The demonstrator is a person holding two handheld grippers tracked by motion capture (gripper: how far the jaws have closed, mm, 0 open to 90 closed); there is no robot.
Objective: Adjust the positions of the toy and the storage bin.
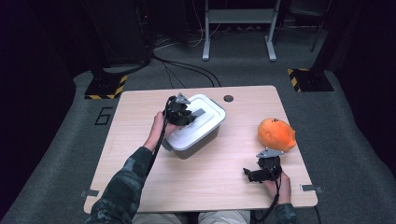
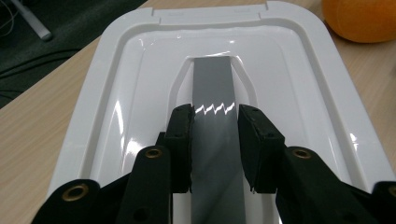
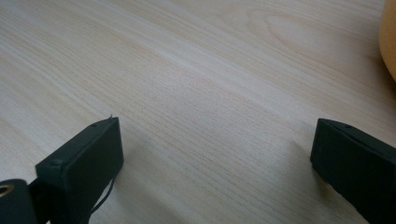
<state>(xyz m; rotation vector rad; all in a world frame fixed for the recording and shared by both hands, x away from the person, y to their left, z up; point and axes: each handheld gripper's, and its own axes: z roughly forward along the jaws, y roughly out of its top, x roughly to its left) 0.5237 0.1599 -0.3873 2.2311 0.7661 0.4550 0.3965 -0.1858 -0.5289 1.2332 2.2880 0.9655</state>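
Left gripper (image 2: 215, 140): pinching grey handle (image 2: 214, 93) of white lid (image 2: 116, 70), frame centre.
Box (image 1: 196, 126): table (image 1: 140, 121) centre, lid on.
Right gripper (image 3: 215, 158): spread wide, over bare wood, lower right in high view.
Orange plush (image 1: 276, 134): right, near right gripper.

White lidded box (image 1: 196, 128), grey handle (image 2: 214, 121), mid-table

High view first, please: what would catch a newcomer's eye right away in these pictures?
Probably the bright orange plush toy near the table's right edge, vivid against the pale wooden table. Next, the white lid of the grey bin at mid-table, where the left tongs are shut on the lid's grey handle strip. The right tongs rest open on bare wood just in front of the toy.
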